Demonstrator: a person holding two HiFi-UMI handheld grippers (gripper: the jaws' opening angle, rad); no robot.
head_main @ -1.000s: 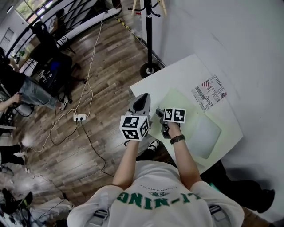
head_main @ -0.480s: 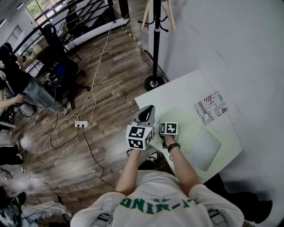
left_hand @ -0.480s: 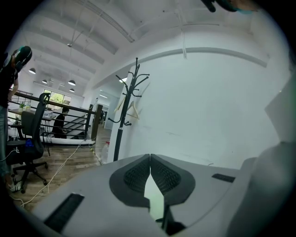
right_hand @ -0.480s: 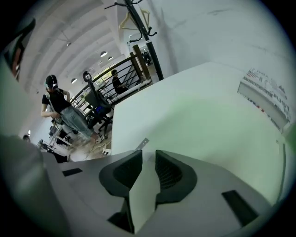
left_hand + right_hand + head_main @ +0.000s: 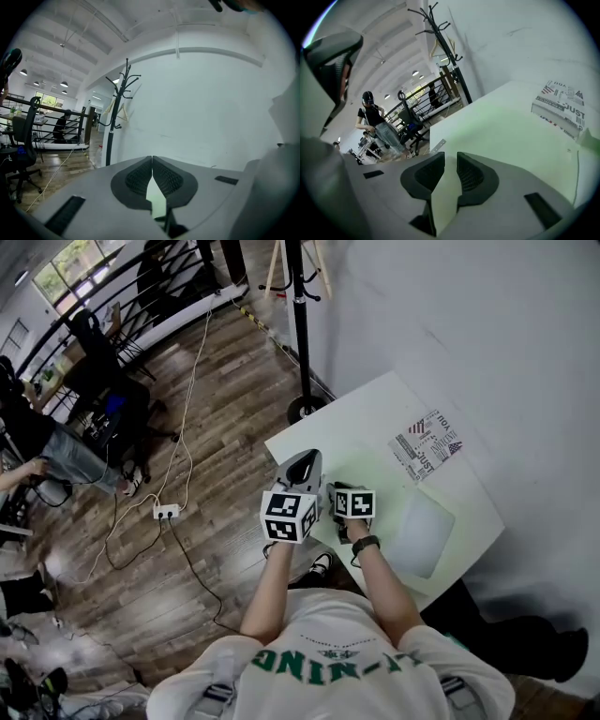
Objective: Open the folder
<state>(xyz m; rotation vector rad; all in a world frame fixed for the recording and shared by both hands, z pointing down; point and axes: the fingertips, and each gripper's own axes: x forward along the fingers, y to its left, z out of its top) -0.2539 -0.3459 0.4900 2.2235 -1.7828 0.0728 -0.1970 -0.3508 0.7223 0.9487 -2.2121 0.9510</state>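
Note:
A pale green translucent folder [image 5: 389,486] lies flat on the white table [image 5: 352,418], and it fills the ground ahead in the right gripper view [image 5: 511,136]. My right gripper [image 5: 337,489] points down over the folder's near-left edge. Its jaws [image 5: 450,157] are closing with a narrow gap left, and I see nothing pinched between the pads. My left gripper [image 5: 305,461] hovers just left of it, above the table's corner and pointing almost level. Its tips [image 5: 152,159] meet with nothing in them.
A printed sheet [image 5: 427,446] lies at the table's far side by the white wall. A black coat stand [image 5: 300,324] rises beyond the table's far corner. Cables and a power strip [image 5: 167,512] cross the wooden floor at left, where people sit at desks.
The head view has swung about. Both grippers have stayed over the table's near-left corner, and the left one has shifted a little and risen slightly beside the right.

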